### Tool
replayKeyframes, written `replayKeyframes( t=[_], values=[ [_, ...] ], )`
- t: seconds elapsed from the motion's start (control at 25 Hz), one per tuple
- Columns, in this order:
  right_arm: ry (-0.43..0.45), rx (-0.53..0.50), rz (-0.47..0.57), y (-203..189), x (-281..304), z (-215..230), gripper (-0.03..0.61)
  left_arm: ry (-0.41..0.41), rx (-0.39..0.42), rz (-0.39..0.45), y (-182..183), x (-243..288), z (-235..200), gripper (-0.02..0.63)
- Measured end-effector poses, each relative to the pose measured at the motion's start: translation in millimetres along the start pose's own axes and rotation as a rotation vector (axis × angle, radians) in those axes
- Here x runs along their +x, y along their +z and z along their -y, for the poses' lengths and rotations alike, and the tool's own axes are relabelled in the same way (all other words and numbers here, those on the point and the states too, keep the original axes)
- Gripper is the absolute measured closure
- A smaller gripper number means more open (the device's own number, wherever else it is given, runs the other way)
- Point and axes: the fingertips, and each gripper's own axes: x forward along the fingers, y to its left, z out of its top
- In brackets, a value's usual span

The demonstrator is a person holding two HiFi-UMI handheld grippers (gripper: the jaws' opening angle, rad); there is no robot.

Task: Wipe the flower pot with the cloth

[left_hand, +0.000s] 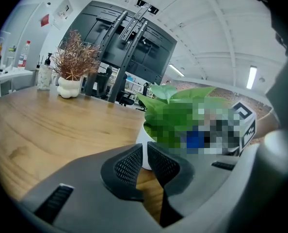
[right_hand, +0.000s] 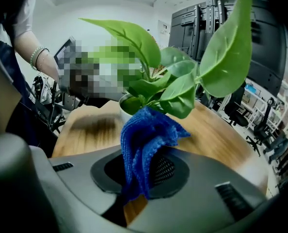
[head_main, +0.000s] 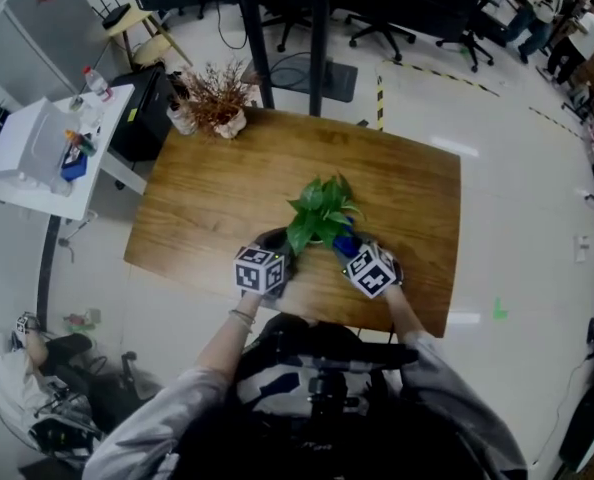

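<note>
A leafy green plant (head_main: 319, 211) grows in a small white flower pot (left_hand: 142, 136) near the front middle of the wooden table (head_main: 207, 198). My left gripper (left_hand: 145, 160) is at the pot's left side, jaws shut with nothing between them, and the pot shows just beyond the tips. My right gripper (right_hand: 143, 171) is shut on a bunched blue cloth (right_hand: 145, 142). The cloth (head_main: 347, 245) is held up against the pot's right side, under the leaves (right_hand: 183, 91). The pot (right_hand: 125, 109) is mostly hidden behind the cloth and the foliage.
A white vase of dried brown twigs (head_main: 220, 100) stands at the table's far left corner, with a bottle beside it. A white side table (head_main: 47, 148) with bottles is to the left. A black post (head_main: 319, 38) rises beyond the far edge.
</note>
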Motion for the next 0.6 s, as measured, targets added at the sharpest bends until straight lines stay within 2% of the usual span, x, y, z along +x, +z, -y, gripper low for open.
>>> replayKeyframes(
  t=[0.32, 0.6],
  values=[
    [0.038, 0.008, -0.008, -6, 1, -31, 0.506, -0.013, 0.015, -0.022, -2, 5, -1, 0.588],
    [-0.013, 0.046, -0.006, -13, -9, -5, 0.506, -0.024, 0.026, -0.031, -11, -1, -2, 0.588]
  ],
)
